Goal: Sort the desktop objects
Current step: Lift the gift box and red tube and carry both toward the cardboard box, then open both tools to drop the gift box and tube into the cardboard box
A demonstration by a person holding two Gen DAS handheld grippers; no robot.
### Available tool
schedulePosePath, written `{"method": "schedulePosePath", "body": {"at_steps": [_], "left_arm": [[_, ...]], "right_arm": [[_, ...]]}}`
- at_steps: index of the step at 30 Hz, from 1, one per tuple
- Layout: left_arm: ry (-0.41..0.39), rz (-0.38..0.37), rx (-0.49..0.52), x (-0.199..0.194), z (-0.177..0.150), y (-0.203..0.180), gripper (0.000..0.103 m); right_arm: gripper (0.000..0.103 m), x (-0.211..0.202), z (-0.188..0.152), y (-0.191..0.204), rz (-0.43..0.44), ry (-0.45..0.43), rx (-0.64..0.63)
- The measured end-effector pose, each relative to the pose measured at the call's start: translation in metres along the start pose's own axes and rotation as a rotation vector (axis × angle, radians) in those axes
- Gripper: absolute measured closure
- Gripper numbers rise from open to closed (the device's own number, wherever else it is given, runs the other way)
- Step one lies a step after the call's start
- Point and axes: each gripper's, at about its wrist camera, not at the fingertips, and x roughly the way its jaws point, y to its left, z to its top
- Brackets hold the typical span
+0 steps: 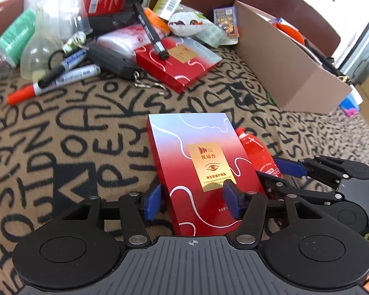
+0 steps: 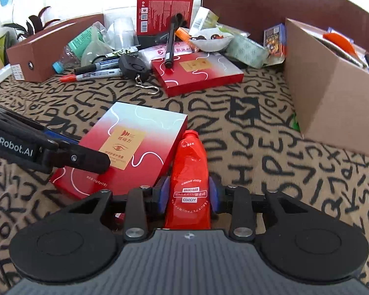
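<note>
A red and silver eye-cream box (image 1: 199, 169) lies flat on the lettered cloth. My left gripper (image 1: 193, 202) straddles its near end, one blue pad each side, with a gap on the left, so it is open. The box also shows in the right wrist view (image 2: 132, 147). A red hand-cream tube (image 2: 190, 184) lies beside the box on its right. My right gripper (image 2: 190, 195) is shut on the tube, pads pressed on both sides. The tube (image 1: 257, 152) and the right gripper (image 1: 280, 172) also show in the left wrist view.
A second red box (image 1: 178, 61) lies farther back with a black pen (image 1: 150, 28) on it. Markers (image 1: 61, 73), a black key fob (image 1: 110, 60), packets and plastic cups crowd the back. An open cardboard box (image 1: 287, 66) stands at right, a brown box (image 2: 37, 54) at left.
</note>
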Motion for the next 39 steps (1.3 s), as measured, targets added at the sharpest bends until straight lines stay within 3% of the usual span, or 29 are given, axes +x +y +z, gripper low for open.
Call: {"method": "schedulePosePath", "body": {"at_steps": [11, 16, 25, 32, 39], "left_arm": [[-0.089, 0.059, 0.012, -0.022, 0.010, -0.022, 0.055], [-0.152, 0.044, 0.032, -0.035, 0.035, -0.043, 0.056], [-0.291, -0.027, 0.099, -0.046, 0.099, -0.109, 0.055], [-0.339, -0.099, 0.138, -0.018, 0.154, -0.165, 0.055], [-0.321, -0.112, 0.149, 0.035, 0.202, -0.206, 0.056]], "right_arm": [[0.066, -0.026, 0.005, -0.008, 0.003, -0.061, 0.027], [0.066, -0.045, 0.020, -0.025, -0.026, -0.139, 0.047], [0.066, -0.090, 0.059, -0.078, -0.155, -0.298, 0.061], [0.066, -0.108, 0.088, -0.139, -0.273, -0.378, 0.079], [0.066, -0.080, 0.109, -0.210, -0.329, -0.370, 0.125]]}}
